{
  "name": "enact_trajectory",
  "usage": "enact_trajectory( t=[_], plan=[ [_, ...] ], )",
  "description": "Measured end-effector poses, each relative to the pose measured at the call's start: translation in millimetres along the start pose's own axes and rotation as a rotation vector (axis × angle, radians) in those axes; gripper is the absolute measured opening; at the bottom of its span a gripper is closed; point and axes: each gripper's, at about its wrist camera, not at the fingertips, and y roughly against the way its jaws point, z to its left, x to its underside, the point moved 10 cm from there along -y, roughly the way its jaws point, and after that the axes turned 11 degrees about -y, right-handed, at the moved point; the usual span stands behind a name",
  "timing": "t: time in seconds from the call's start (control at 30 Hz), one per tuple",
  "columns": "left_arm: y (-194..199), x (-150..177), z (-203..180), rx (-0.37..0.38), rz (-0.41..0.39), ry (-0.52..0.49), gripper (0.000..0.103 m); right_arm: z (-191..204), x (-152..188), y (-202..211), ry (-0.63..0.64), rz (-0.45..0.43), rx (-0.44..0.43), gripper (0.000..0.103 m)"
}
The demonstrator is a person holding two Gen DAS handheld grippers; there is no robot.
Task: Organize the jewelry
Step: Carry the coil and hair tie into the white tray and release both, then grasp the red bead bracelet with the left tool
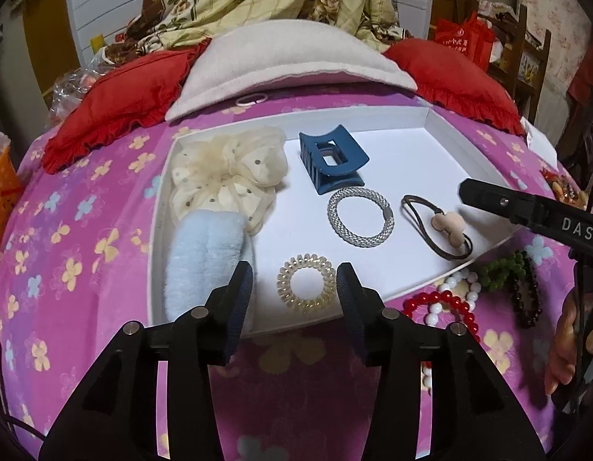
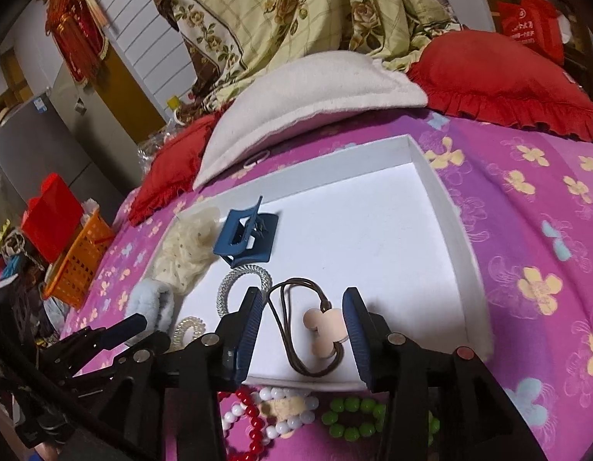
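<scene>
A white tray (image 1: 431, 115) lies on the pink flowered bedspread (image 1: 85, 253). It holds a cream scrunchie (image 1: 227, 169), a fluffy pale-blue hair tie (image 1: 200, 253), a blue claw clip (image 1: 331, 161), a silver mesh bracelet (image 1: 361, 215), a brown hair tie with a beige charm (image 2: 325, 330) and a clear coil hair tie (image 1: 308, 261). My left gripper (image 1: 294, 272) stands open, its jaws either side of the coil tie without touching it. My right gripper (image 2: 302, 296) is open around the brown tie, which rests on the tray floor.
Red (image 2: 250, 407), white (image 2: 281, 426) and green (image 2: 350, 407) bead bracelets lie on the bedspread just outside the tray's near edge. A white pillow (image 1: 288, 61) and red cushions (image 1: 457, 73) sit behind the tray. An orange basket (image 2: 81, 257) stands far left.
</scene>
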Motion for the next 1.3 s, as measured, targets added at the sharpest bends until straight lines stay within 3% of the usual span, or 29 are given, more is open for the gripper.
enact_trajectory(
  t=[0.27, 0.47, 0.7, 1.0, 1.13, 1.3],
  plan=[
    [44, 3, 23, 0.012, -0.078, 0.121, 0.045, -7, 7, 58, -0.015, -0.059, 0.002, 0.043],
    [57, 14, 1, 0.069, -0.088, 0.129, 0.045, -33, 29, 84, 0.015, -0.041, 0.079, 0.043],
    [36, 29, -46, 0.138, -0.018, 0.083, 0.045, -47, 43, 76, 0.023, 0.001, 0.109, 0.043],
    [-3, 30, -75, 0.127, 0.045, -0.009, 0.045, -33, 57, 64, 0.119, 0.024, 0.124, 0.043],
    [-9, 31, -82, 0.099, 0.056, -0.061, 0.016, -30, 62, 59, 0.136, 0.037, 0.125, 0.043],
    [-1, 41, -60, 0.107, 0.085, -0.001, 0.015, -26, 69, 54, 0.141, 0.057, 0.115, 0.043]
  ],
)
